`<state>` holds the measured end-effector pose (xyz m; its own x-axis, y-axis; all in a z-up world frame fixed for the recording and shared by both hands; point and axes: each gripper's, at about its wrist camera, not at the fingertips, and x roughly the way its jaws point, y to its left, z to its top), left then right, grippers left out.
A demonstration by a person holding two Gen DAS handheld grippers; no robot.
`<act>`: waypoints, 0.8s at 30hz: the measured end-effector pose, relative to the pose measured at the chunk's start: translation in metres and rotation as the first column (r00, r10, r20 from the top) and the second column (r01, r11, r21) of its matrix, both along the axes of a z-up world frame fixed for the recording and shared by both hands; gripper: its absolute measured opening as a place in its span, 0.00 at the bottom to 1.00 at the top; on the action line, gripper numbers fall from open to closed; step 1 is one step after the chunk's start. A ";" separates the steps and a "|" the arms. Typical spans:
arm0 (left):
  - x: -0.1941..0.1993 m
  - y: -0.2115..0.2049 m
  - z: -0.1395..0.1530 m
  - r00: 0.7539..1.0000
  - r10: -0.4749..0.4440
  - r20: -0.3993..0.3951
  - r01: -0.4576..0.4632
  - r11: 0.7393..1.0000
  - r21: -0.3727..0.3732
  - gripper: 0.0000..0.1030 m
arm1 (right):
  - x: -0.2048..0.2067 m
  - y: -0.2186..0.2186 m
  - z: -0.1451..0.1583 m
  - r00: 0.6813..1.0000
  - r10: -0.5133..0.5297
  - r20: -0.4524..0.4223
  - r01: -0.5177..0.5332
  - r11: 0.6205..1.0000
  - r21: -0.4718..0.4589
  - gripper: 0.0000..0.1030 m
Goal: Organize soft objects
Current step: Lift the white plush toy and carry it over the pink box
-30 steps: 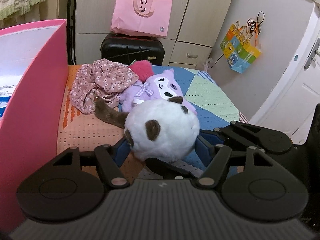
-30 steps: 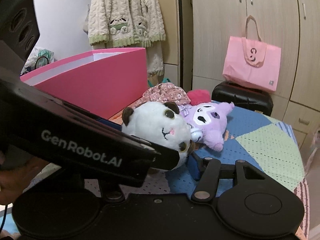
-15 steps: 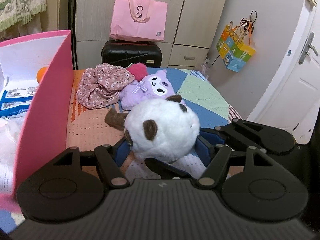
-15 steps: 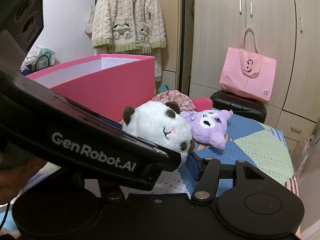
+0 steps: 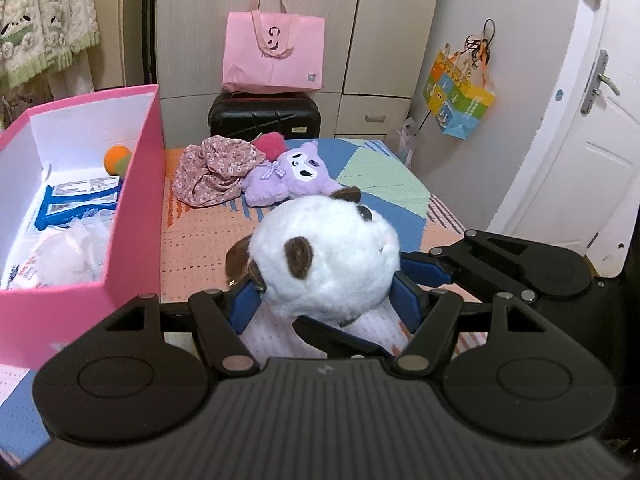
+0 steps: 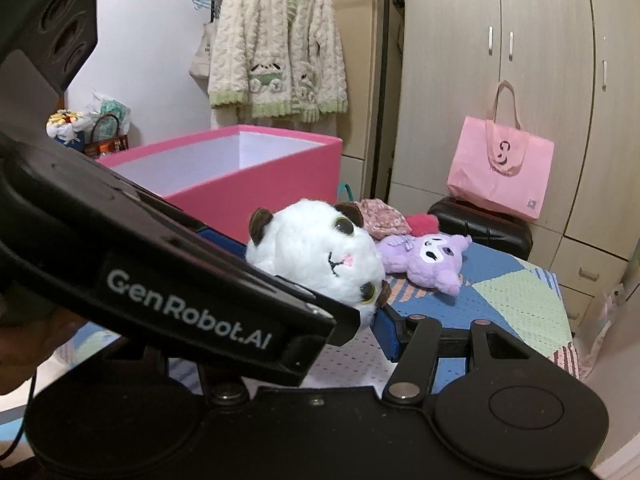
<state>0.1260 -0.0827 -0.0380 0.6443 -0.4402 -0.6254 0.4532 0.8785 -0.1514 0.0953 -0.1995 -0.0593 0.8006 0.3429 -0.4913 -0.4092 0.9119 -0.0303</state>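
While clamped between the blue pads of the left gripper (image 5: 326, 296), hung above the bed (image 5: 200, 248) beside the pink box's (image 5: 136, 216) wall: a round, fluffy white plush panda (image 5: 332, 268), brown-eared. Pressed from its far side by the right gripper (image 6: 352, 312), jaws narrowed on it too. Lay further back by the bed's far edge: purple plush (image 5: 292, 178) touching crumpled floral cloth (image 5: 212, 168).

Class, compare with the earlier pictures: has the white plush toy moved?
Yes. The white plush toy, clamped in the left gripper, has risen against the pink box; the box's inside now shows.
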 end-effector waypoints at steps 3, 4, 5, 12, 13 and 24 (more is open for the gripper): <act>-0.011 0.004 0.005 1.000 -0.009 -0.004 0.009 1.000 -0.006 0.66 | -0.011 0.002 0.008 1.000 0.004 -0.009 -0.004 1.000 0.008 0.61; -0.014 0.006 0.006 1.000 -0.013 -0.005 0.013 1.000 -0.008 0.66 | -0.014 0.003 0.010 1.000 0.006 -0.019 -0.006 1.000 0.008 0.61; -0.017 0.008 0.007 1.000 -0.016 -0.005 0.015 1.000 -0.017 0.66 | -0.017 0.003 0.013 1.000 0.008 -0.030 -0.008 1.000 0.009 0.61; -0.043 0.024 0.014 1.000 -0.025 -0.001 0.025 0.999 -0.031 0.66 | -0.039 0.013 0.025 0.998 0.044 -0.053 -0.045 0.999 -0.007 0.61; -0.045 0.027 0.016 1.000 -0.026 -0.002 0.026 0.999 -0.031 0.66 | -0.042 0.015 0.027 0.997 0.051 -0.056 -0.052 0.999 -0.012 0.61; -0.060 0.081 0.036 1.000 0.026 -0.011 -0.026 0.998 -0.050 0.66 | -0.048 0.050 0.049 0.981 0.157 -0.117 -0.157 0.988 0.005 0.61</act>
<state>0.0655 -0.0017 -0.0016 0.6495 -0.4543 -0.6097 0.4285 0.8811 -0.2000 0.0469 -0.1495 -0.0099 0.6741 0.4577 -0.5797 -0.5481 0.8361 0.0228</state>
